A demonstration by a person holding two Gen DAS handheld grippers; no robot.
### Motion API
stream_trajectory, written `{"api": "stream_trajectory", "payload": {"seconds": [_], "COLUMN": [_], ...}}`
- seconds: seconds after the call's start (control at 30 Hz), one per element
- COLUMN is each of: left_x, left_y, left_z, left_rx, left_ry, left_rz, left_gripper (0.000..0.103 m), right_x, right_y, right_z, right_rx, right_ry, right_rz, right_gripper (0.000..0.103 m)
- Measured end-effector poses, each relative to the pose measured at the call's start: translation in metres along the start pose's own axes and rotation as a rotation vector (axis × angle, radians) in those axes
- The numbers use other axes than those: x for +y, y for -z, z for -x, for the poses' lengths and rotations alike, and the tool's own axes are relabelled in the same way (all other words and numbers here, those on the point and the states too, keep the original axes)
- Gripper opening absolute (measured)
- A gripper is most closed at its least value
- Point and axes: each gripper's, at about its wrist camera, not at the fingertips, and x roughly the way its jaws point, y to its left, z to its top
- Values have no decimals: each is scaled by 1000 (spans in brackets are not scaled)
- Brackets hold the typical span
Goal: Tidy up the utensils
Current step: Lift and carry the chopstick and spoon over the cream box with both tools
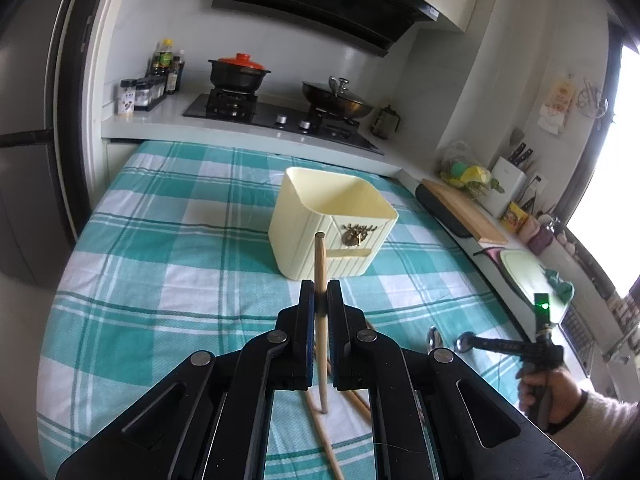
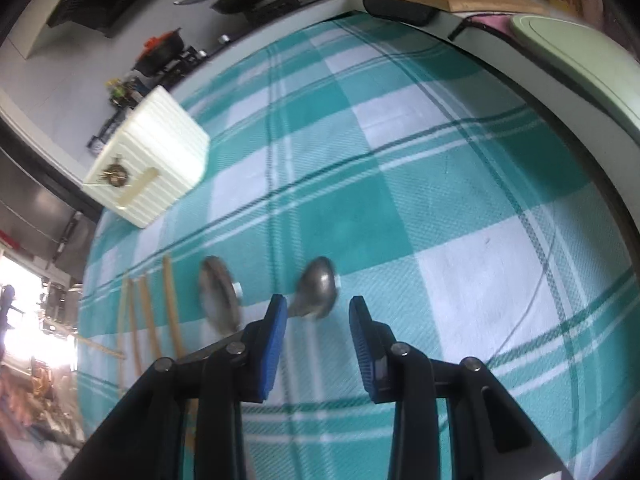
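My left gripper [image 1: 320, 292] is shut on a wooden chopstick [image 1: 320, 264] and holds it nearly upright above the cloth, just in front of the cream utensil holder [image 1: 332, 222]. More chopsticks [image 1: 326, 436] lie on the cloth below it. My right gripper [image 2: 318, 312] is open, its jaws either side of a metal spoon [image 2: 318, 290] lying on the cloth. A second spoon [image 2: 218, 294] lies to its left, with several chopsticks [image 2: 150, 312] further left. The holder [image 2: 148, 168] stands at the far left in the right wrist view.
The table carries a teal checked cloth [image 1: 168, 264]. Behind it is a counter with a hob [image 1: 280, 118], a red-lidded pot [image 1: 239, 70] and a wok [image 1: 338, 98]. A cutting board [image 1: 464, 210] and a pale green board [image 2: 580, 52] lie along the right counter.
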Motion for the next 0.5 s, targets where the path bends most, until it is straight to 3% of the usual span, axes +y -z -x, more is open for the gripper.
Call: {"api": "stream_trajectory", "payload": {"seconds": [0.03, 0.07, 0.1, 0.27, 0.5], "left_x": [0, 0, 0, -5, -18], "left_y": [0, 0, -1, -4, -28], "left_z": [0, 0, 0, 4, 8], "left_rx": [1, 3, 2, 3, -4], "left_ry": [-1, -2, -1, 0, 32], "left_rz": [-2, -3, -3, -19, -41], "left_gripper": [4, 4, 4, 4, 4], "right_x": [2, 3, 6, 37, 116], "right_y": [-2, -5, -7, -19, -37], "right_z": [-6, -11, -12, 27, 101], "right_rx": [4, 3, -15, -148, -360], "right_ry": [10, 32, 40, 84, 112], "right_rz": [18, 46, 71, 194, 466], "right_gripper": [32, 14, 6, 4, 4]}}
